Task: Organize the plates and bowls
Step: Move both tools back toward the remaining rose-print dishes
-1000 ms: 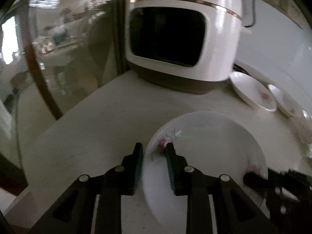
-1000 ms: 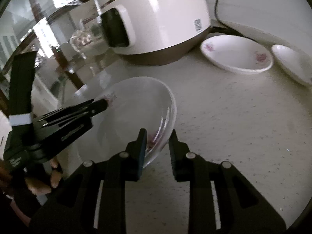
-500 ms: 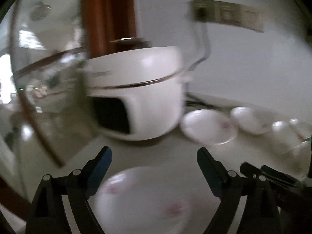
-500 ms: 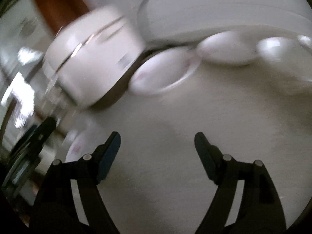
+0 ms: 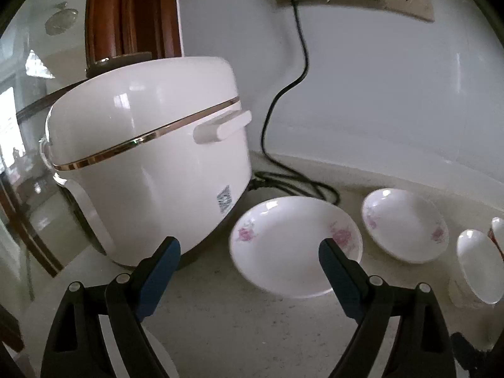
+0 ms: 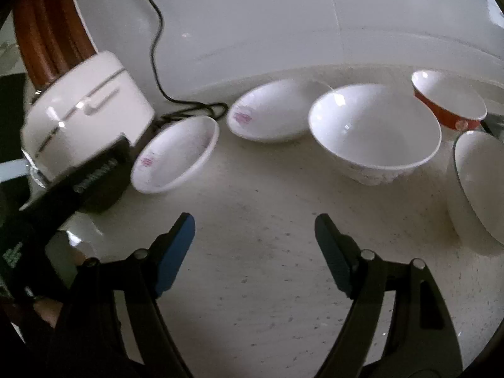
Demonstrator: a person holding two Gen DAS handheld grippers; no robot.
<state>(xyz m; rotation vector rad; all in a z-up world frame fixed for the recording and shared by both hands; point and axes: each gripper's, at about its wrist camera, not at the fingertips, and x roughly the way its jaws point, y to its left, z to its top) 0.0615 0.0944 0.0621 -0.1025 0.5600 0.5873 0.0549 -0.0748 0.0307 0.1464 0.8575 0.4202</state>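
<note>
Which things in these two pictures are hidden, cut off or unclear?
- Left wrist view: the bowls at the right edge are cut off by the frame.
- Right wrist view: the rice cooker is blurred, partly behind the left gripper's body.
- Right wrist view: the rightmost bowl is cut by the edge.

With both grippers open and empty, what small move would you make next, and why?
Probably ease the left gripper forward onto the near rim of the floral plate: its jaws stand wide open, the plate lies just ahead beside the rice cooker, and the matching plate waits alongside for stacking.
</note>
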